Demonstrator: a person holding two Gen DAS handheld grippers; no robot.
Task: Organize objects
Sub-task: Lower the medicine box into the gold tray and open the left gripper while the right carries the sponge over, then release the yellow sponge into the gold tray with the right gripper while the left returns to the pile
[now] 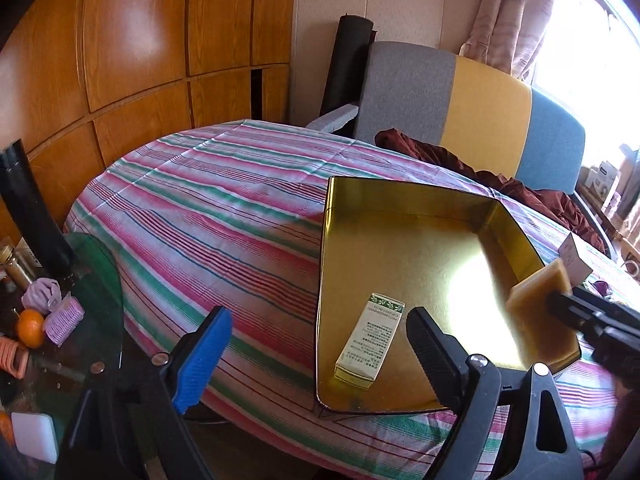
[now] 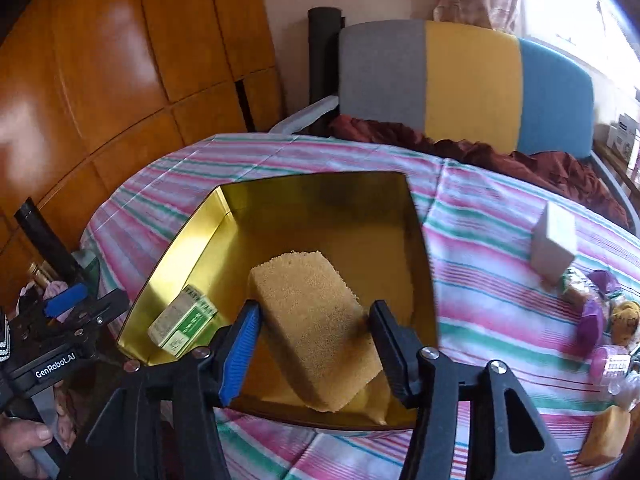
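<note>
Jaws of the right gripper (image 2: 314,344) are partly closed on a sponge (image 2: 316,330), its blue and black pads pressing the long sides, and they hold it tilted above the tin (image 2: 416,216). The left gripper (image 1: 320,356) has its jaws spread wide with nothing between them; it sits at the tin's near edge, just left of it.

Inside the tin, a small box (image 1: 370,340) lies flat near the front left corner. The tin sits on a striped cloth (image 1: 208,208) covering the table. Right of the tin on the cloth stand a white carton (image 2: 554,240), purple-wrapped items (image 2: 592,320) that are too blurred to name, and a second sponge (image 2: 606,434). Beyond the tin is a chair (image 1: 472,116) with a grey, yellow and blue back and a dark red cloth on its seat; wood panelling (image 1: 132,48) lies to the left.

The tin is shiny gold metal with cut corners and low walls. The sponge is a tan, coarse-pored rectangular block.
</note>
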